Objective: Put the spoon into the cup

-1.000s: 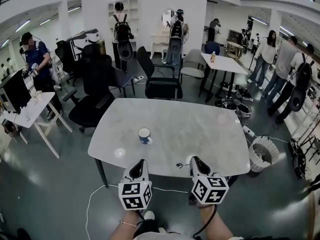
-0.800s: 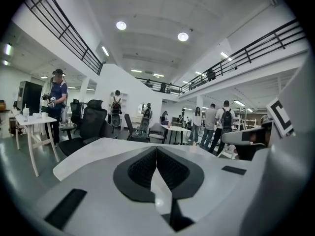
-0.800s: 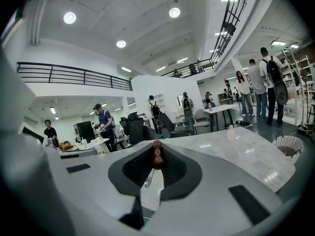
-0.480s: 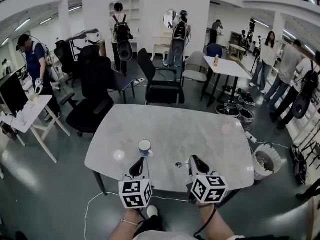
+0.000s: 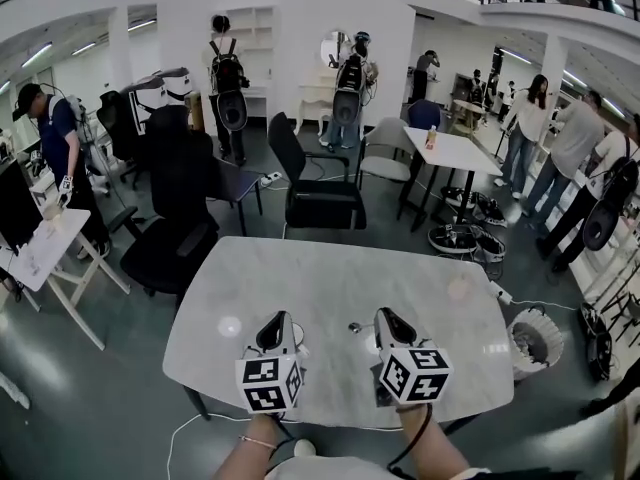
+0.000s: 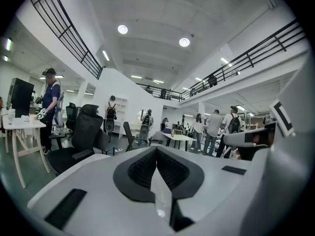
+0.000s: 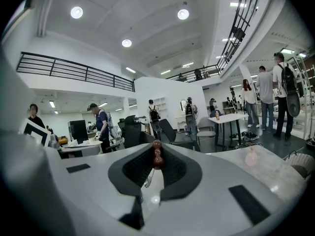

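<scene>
Left gripper (image 5: 279, 321) and right gripper (image 5: 385, 316) push on from the near edge over the surface (image 5: 330, 268) | right clamps spoon (image 5: 354, 327), jutting left | left closed, empty, likely hiding cup.

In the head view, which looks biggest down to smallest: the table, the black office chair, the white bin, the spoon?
1. marble table, by far the biggest
2. black office chair, though it stands farther from the camera
3. white bin
4. spoon, only a tiny glint
</scene>
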{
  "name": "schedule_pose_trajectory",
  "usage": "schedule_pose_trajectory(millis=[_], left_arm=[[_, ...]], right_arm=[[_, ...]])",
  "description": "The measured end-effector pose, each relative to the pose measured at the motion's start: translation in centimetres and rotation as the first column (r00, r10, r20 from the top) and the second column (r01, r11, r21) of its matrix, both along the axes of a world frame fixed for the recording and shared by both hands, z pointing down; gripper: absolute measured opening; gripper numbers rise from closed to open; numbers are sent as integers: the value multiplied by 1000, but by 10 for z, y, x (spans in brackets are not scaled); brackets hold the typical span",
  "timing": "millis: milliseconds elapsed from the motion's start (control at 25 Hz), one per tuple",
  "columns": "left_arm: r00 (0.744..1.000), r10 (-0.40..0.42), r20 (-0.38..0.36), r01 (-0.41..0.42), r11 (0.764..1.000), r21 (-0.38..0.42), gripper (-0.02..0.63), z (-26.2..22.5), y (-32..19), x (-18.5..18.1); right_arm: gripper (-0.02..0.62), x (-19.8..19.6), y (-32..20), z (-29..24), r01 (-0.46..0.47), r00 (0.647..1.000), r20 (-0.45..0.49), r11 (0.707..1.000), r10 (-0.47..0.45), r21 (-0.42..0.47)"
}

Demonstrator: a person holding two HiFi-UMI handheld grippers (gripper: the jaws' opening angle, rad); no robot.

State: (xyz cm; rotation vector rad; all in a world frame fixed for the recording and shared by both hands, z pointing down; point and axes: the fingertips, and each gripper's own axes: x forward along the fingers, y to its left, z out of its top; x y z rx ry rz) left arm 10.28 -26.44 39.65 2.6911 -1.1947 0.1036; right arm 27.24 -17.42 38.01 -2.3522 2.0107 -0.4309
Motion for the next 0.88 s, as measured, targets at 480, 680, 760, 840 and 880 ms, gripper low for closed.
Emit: schedule_pose_trajectory(millis=[480, 680, 760, 840, 880], left_arm=[[1000, -17, 26, 19, 998, -57, 18, 32, -53, 9], [996, -74, 41, 78, 992, -95, 18, 42, -57, -3], [995, -93, 45, 97, 989, -107, 18, 44, -56, -9], [993, -114, 42, 118, 986, -119, 18, 46, -57, -15], [991, -124, 41, 128, 984, -123, 18, 46, -56, -16]], right_arm=[[48, -2, -69, 25, 46, 999, 2, 998, -46, -51], [48, -3, -78, 32, 89, 996, 10, 993, -88, -81], [48, -3, -79, 36, 102, 995, 20, 990, -101, -92], [48, -4, -80, 40, 118, 993, 33, 989, -115, -95], [48, -5, -81, 41, 127, 992, 36, 987, -124, -97]])
